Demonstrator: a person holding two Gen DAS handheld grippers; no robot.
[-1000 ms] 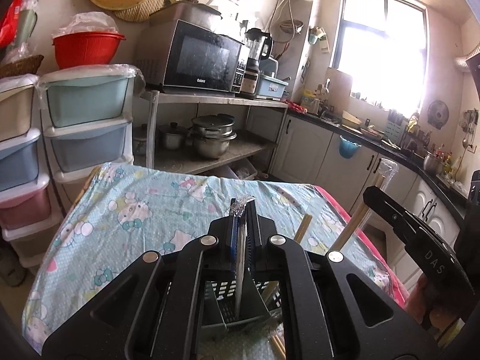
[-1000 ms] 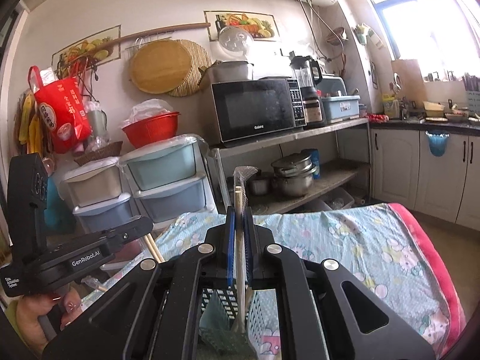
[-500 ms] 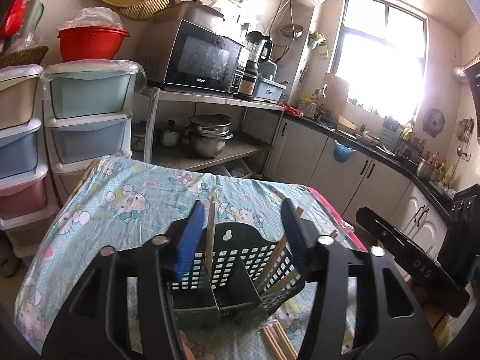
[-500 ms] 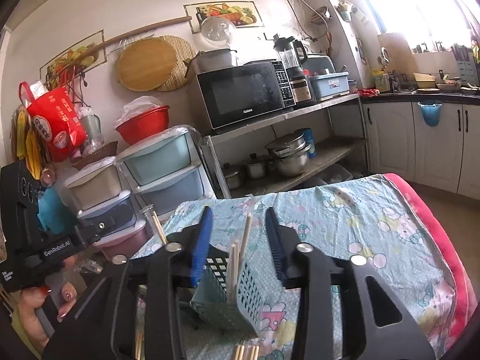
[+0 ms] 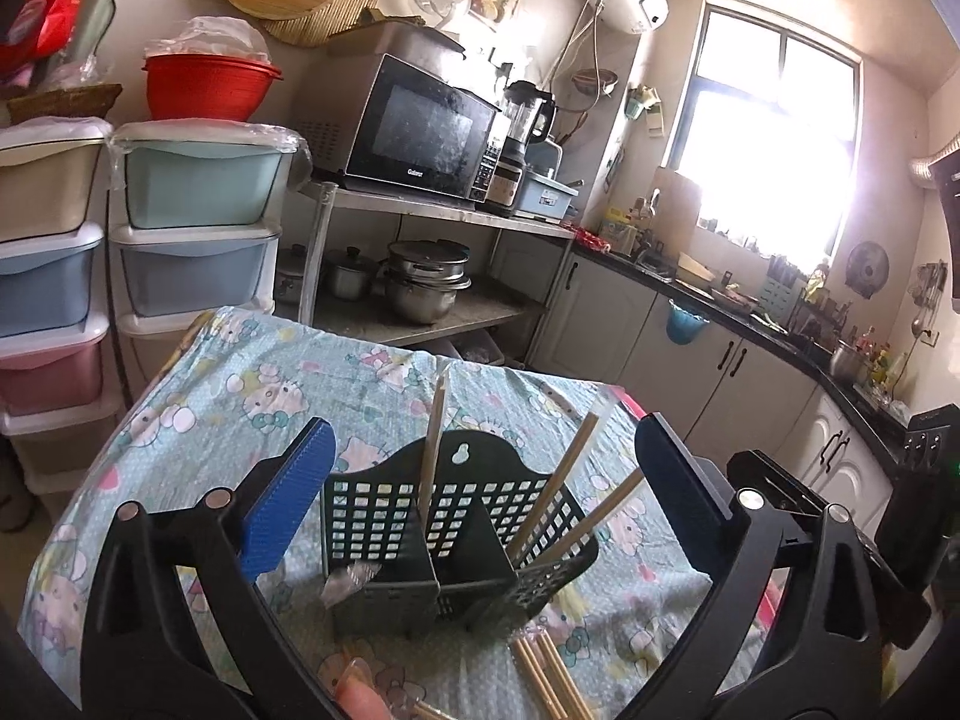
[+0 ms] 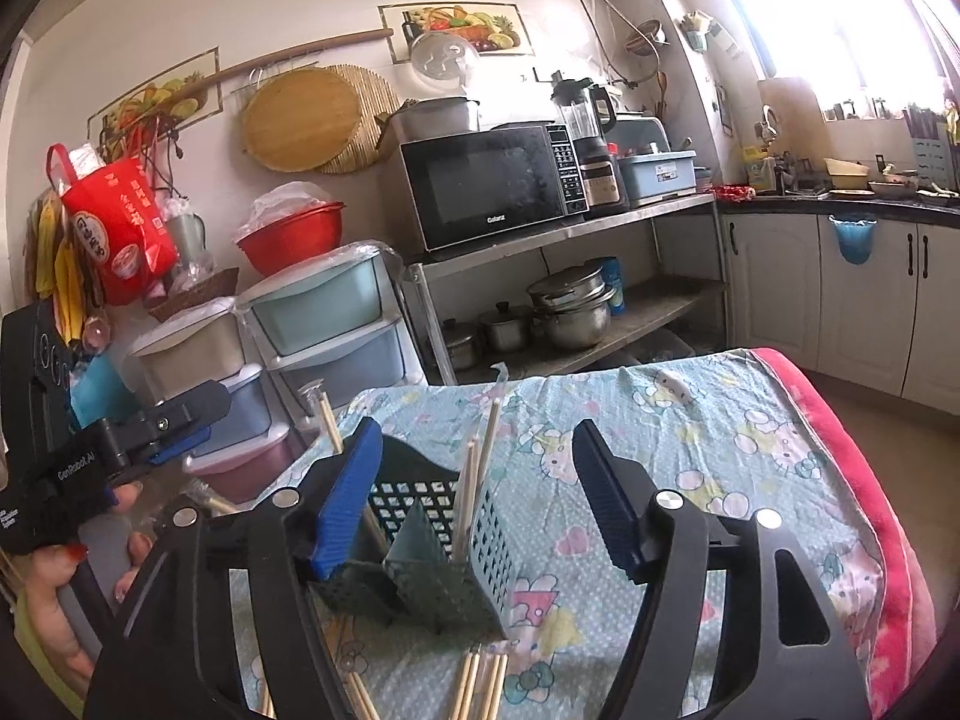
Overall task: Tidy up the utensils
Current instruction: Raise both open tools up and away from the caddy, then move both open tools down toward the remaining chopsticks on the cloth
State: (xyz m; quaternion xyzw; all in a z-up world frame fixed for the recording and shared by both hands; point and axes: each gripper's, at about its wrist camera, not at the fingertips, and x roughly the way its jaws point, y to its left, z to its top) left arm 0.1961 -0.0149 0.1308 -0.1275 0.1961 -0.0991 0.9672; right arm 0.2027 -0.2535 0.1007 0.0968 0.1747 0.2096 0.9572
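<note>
A dark green slotted utensil basket stands on the table with the cartoon-print cloth. One chopstick leans upright in its middle compartment, and two more chopsticks lean in the right one. My left gripper hangs just short of the basket; its jaws are opening wide and the blue pads touch nothing. In the right wrist view the basket holds chopsticks, and my right gripper is opening with nothing pressed between its pads.
Loose chopsticks lie on the cloth in front of the basket, seen again as loose chopsticks from the right. Stacked plastic drawers and a metal shelf with a microwave stand behind the table. A hand holds the left gripper's handle.
Both grippers were shut on wrapped chopsticks above the basket. Both have opened, let the chopsticks stand in the basket, and drawn back a little.
</note>
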